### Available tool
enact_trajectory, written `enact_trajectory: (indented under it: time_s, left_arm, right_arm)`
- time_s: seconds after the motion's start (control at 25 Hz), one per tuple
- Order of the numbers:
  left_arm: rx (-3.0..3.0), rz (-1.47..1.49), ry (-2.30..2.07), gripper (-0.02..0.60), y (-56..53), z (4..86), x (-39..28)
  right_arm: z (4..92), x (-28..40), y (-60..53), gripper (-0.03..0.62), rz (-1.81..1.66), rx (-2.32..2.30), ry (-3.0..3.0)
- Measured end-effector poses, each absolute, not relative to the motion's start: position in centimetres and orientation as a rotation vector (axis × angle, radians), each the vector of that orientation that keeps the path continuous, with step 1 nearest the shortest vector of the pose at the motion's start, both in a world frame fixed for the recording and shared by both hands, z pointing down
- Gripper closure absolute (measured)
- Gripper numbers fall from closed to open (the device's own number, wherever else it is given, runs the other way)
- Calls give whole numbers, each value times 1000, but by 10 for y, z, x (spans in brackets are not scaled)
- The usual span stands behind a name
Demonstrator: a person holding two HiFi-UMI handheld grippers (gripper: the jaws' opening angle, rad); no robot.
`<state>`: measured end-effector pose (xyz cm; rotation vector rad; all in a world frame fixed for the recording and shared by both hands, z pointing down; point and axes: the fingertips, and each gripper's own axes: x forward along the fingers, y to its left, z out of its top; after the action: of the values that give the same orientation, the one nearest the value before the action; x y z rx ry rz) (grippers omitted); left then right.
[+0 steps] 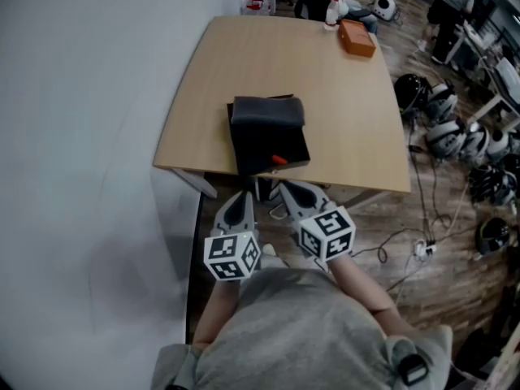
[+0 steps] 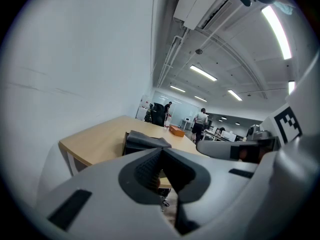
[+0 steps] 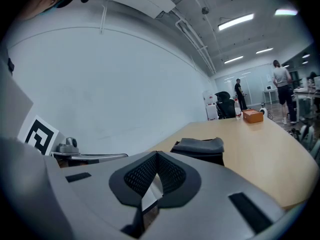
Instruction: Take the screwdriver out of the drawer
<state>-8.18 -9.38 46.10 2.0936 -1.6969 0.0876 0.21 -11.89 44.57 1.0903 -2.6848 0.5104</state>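
A black drawer box [image 1: 268, 140] with a dark grey top stands near the front edge of the wooden table [image 1: 325, 120]. At the box's near end shows a small orange-red piece [image 1: 279, 159], apparently the screwdriver's handle. Both grippers hang side by side just short of the table's front edge, pointing at the box. My left gripper [image 1: 241, 196] is shut and holds nothing. So is my right gripper [image 1: 286, 188], a little to its right. The box [image 2: 145, 141] lies ahead of the left gripper [image 2: 161, 150] in the left gripper view. Beyond the right gripper [image 3: 156, 155] it [image 3: 200, 148] shows in the right gripper view.
An orange box [image 1: 357, 37] and a white bottle [image 1: 331, 10] stand at the table's far right corner. A white wall [image 1: 81, 136] runs along the left. Helmets and gear [image 1: 455, 132] and cables [image 1: 422, 246] lie on the floor to the right. People stand at the back.
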Motion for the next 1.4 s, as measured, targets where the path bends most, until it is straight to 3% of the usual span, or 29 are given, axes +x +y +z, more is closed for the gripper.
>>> enact_trajectory:
  time_s: [0.68,1.4]
  left_arm:
    - [2119,107,-1650,581,-161,476,-125]
    - [2058,143,-1605,581,-205,508,-133]
  right_arm:
    - [463,-37,-186,595,521,1128,-2652]
    - [514,-12,-254,595,446,1082,-2444]
